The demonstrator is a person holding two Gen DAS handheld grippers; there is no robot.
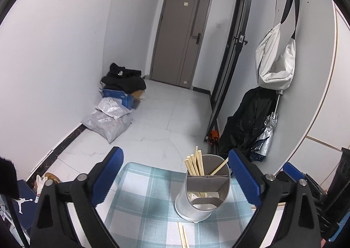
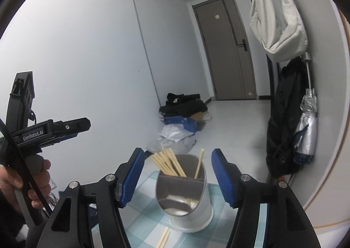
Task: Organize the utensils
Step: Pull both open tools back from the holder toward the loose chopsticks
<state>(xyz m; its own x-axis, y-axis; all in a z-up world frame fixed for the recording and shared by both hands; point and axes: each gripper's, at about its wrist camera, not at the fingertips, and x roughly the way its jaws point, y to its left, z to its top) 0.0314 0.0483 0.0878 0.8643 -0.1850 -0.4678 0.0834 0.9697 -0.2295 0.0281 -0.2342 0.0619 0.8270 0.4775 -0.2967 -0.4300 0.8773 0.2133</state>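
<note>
A grey metal utensil holder [image 1: 202,195] with inner dividers stands on a blue-and-white checked tablecloth [image 1: 148,195]. Several wooden chopsticks [image 1: 194,163] stand in its back compartment. Two loose chopsticks [image 1: 182,236] lie on the cloth in front of it. My left gripper [image 1: 176,173] is open and empty, the holder between its blue pads. In the right wrist view the holder [image 2: 186,195] holds the chopsticks [image 2: 168,163], with loose chopsticks [image 2: 164,238] on the cloth. My right gripper [image 2: 178,173] is open and empty around the holder. The left gripper body [image 2: 50,131] shows at left, held by a hand.
The table is small with a tiled floor [image 1: 170,116] beyond its far edge. Bags and a blue box [image 1: 118,99] lie by the left wall. A white bag [image 1: 275,62], black coat and umbrella [image 1: 265,136] hang at right. A grey door [image 1: 181,42] is at the back.
</note>
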